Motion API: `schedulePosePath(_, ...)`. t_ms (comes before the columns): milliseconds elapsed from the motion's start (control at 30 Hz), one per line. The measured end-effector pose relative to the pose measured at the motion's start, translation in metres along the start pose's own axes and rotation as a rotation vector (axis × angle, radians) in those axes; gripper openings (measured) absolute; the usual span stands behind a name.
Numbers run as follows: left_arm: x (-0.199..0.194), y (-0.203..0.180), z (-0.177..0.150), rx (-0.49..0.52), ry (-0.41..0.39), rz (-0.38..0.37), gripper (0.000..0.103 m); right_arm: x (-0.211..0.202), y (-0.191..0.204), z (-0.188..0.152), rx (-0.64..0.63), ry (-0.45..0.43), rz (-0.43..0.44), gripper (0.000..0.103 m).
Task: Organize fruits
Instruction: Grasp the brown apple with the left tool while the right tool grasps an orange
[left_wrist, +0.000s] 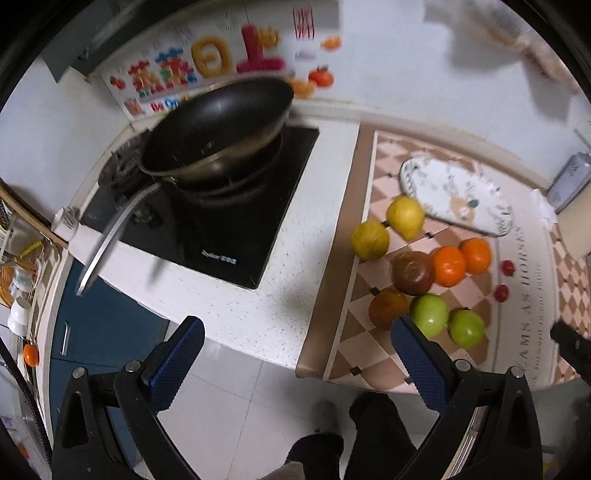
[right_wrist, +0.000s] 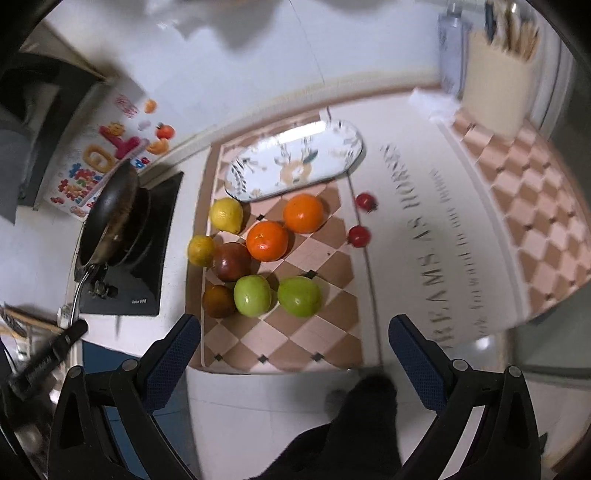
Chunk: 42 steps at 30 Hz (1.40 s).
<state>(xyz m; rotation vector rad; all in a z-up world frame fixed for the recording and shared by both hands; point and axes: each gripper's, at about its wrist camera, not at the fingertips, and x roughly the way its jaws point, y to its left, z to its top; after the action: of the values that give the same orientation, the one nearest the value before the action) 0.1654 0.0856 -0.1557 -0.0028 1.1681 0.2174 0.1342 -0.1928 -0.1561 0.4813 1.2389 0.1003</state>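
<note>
two green apples (right_wrist: 277, 295) nearest the wide-open right gripper (right_wrist: 295, 354); oval plate (right_wrist: 258, 181) bare

I hold my left claw (left_wrist: 295, 369) and my right claw (right_wrist: 295, 365) both high in the air and angled downward, each with its blue-padded fingers (right_wrist: 173, 362) spread wide and gripping nothing, while my dark-clothed legs (right_wrist: 354, 435) show below them.
</note>
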Motion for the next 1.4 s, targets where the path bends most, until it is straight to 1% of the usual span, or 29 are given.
schedulePosePath(33, 0.009, -0.001, 0.004, -0.006, 0.015, 0.002, 0.103, 0.013, -0.001, 0.009, 0.021, 0.025, 0.023, 0.101)
schedulePosePath(67, 0.018, -0.003, 0.007, -0.013, 0.034, 0.008, 0.103, 0.035, -0.003, 0.021, 0.048, 0.061, 0.050, 0.100)
schedulePosePath(100, 0.029, -0.006, 0.011, -0.023, 0.059, 0.014, 0.103, 0.053, -0.003, 0.030, 0.068, 0.091, 0.066, 0.098)
schedulePosePath(133, 0.039, -0.008, 0.014, -0.031, 0.083, 0.017, 0.103, 0.081, -0.003, 0.044, 0.089, 0.136, 0.083, 0.096)
schedulePosePath(200, 0.060, -0.014, 0.022, -0.042, 0.133, 0.029, 0.103, 0.117, 0.002, 0.059, 0.109, 0.199, 0.101, 0.091)
schedulePosePath(233, 0.067, -0.016, 0.025, -0.044, 0.151, 0.038, 0.103, 0.142, 0.006, 0.068, 0.118, 0.235, 0.103, 0.090)
schedulePosePath(367, 0.097, -0.025, 0.038, -0.045, 0.219, 0.036, 0.102, 0.207, 0.015, 0.089, 0.147, 0.330, 0.098, 0.087)
schedulePosePath(433, 0.106, -0.032, 0.044, -0.036, 0.243, 0.031, 0.102, 0.233, 0.019, 0.097, 0.155, 0.365, 0.085, 0.086)
schedulePosePath(467, 0.111, -0.037, 0.047, -0.030, 0.251, 0.021, 0.102, 0.240, 0.022, 0.098, 0.156, 0.377, 0.089, 0.084)
schedulePosePath(500, 0.114, -0.041, 0.049, -0.024, 0.259, 0.015, 0.102, 0.250, 0.025, 0.098, 0.147, 0.388, 0.101, 0.073)
schedulePosePath(533, 0.118, -0.046, 0.053, -0.017, 0.268, 0.007, 0.102, 0.257, 0.028, 0.097, 0.129, 0.404, 0.085, 0.069)
schedulePosePath(567, 0.120, -0.051, 0.056, -0.008, 0.272, -0.005, 0.102, 0.258, 0.032, 0.099, 0.109, 0.383, 0.079, 0.068)
schedulePosePath(600, 0.122, -0.056, 0.058, 0.000, 0.275, -0.023, 0.102, 0.260, 0.034, 0.099, 0.081, 0.382, 0.079, 0.067)
schedulePosePath(667, 0.127, -0.066, 0.063, 0.013, 0.297, -0.063, 0.102, 0.258, 0.027, 0.098, 0.077, 0.403, 0.082, 0.067)
schedulePosePath(700, 0.131, -0.072, 0.066, 0.014, 0.316, -0.099, 0.102, 0.255, 0.024, 0.096, 0.070, 0.416, 0.077, 0.067)
schedulePosePath(800, 0.143, -0.087, 0.072, 0.003, 0.360, -0.169, 0.102, 0.242, 0.011, 0.088, 0.017, 0.441, 0.038, 0.067)
schedulePosePath(900, 0.160, -0.107, 0.077, 0.017, 0.425, -0.232, 0.102, 0.229, -0.003, 0.081, -0.011, 0.433, 0.023, 0.067)
schedulePosePath(1000, 0.174, -0.126, 0.077, 0.059, 0.468, -0.244, 0.102, 0.223, -0.012, 0.079, -0.012, 0.424, 0.005, 0.067)
schedulePosePath(1067, 0.184, -0.138, 0.077, 0.096, 0.495, -0.245, 0.098, 0.221, -0.015, 0.079, -0.009, 0.418, 0.002, 0.067)
schedulePosePath(1133, 0.195, -0.147, 0.074, 0.129, 0.523, -0.227, 0.082, 0.220, -0.019, 0.079, -0.001, 0.420, 0.000, 0.067)
schedulePosePath(1167, 0.200, -0.151, 0.073, 0.147, 0.536, -0.216, 0.077, 0.219, -0.020, 0.079, -0.002, 0.419, -0.002, 0.067)
schedulePosePath(1200, 0.204, -0.152, 0.072, 0.156, 0.543, -0.204, 0.069, 0.218, -0.023, 0.080, 0.001, 0.420, -0.003, 0.067)
schedulePosePath(1233, 0.207, -0.153, 0.071, 0.159, 0.550, -0.207, 0.066, 0.216, -0.026, 0.081, 0.004, 0.421, -0.005, 0.067)
schedulePosePath(1300, 0.208, -0.154, 0.072, 0.152, 0.539, -0.212, 0.065, 0.215, -0.027, 0.081, 0.004, 0.421, -0.006, 0.067)
schedulePosePath(1400, 0.206, -0.158, 0.074, 0.177, 0.516, -0.185, 0.065, 0.209, -0.040, 0.083, -0.002, 0.423, -0.006, 0.067)
